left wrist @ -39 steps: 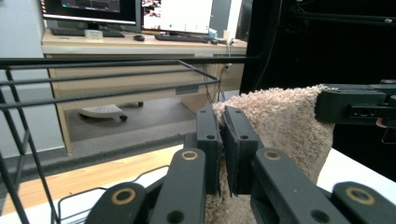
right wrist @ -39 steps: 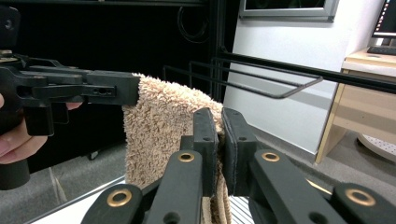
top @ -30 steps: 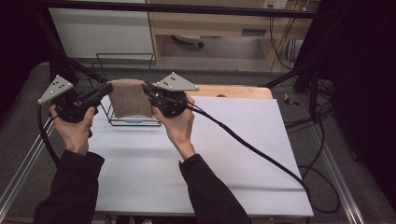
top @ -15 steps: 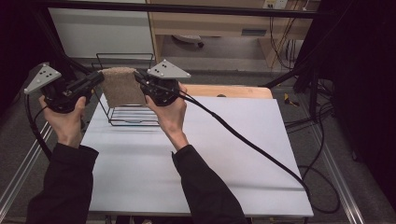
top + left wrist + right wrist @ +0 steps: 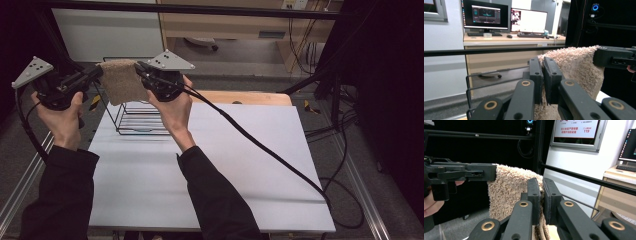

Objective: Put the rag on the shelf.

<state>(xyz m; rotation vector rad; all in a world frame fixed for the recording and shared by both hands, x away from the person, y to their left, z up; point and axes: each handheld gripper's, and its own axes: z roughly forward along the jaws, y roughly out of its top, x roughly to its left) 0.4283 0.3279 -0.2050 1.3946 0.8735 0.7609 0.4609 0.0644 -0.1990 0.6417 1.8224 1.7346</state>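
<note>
A wooden desk [image 5: 499, 40] with two lit monitors [image 5: 485, 15] stands against the pale wall [image 5: 441, 62] behind

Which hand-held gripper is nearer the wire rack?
Right. The right hand-held gripper holds the towel almost directly above the wire rack; the left hand-held gripper grips the towel's other top corner, out past the rack's left side.

Tan towel [image 5: 121, 80], black wire basket [image 5: 137, 116]
</note>
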